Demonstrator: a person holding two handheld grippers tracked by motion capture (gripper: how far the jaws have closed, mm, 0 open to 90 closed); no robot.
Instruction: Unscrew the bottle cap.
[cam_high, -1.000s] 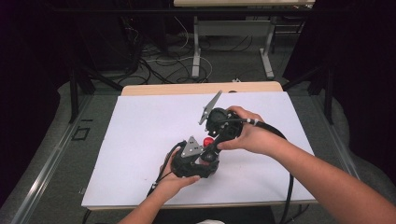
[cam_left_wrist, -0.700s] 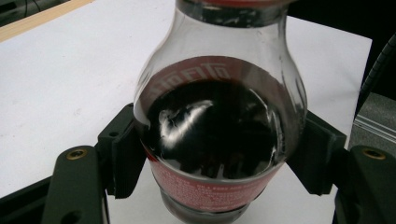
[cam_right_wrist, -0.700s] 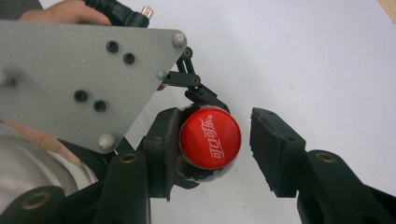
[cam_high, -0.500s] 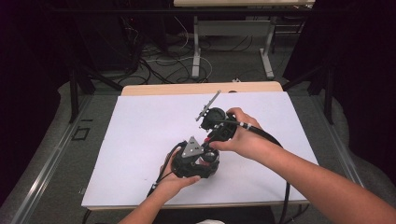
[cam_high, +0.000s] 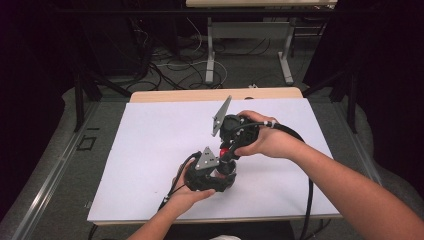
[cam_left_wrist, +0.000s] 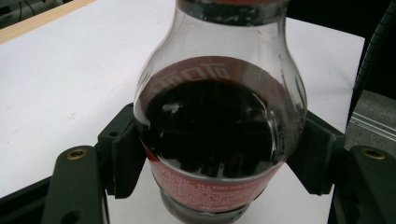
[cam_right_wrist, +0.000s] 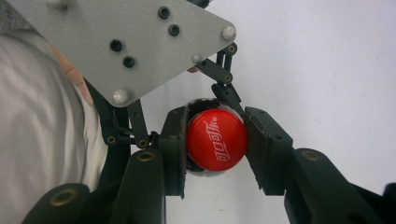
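Here the left gripper (cam_left_wrist: 215, 163) clamps the bottle (cam_left_wrist: 219, 121); the right gripper (cam_right_wrist: 216, 140), at twelve o'clock, has just closed onto its red cap (cam_right_wrist: 216, 140).

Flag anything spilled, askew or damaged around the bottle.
Nothing stands out. The bottle sits between the left tool's pads, its dark drink inside the glass, and the right tool grips the red cap squarely from above. The white table around it shows no spill.
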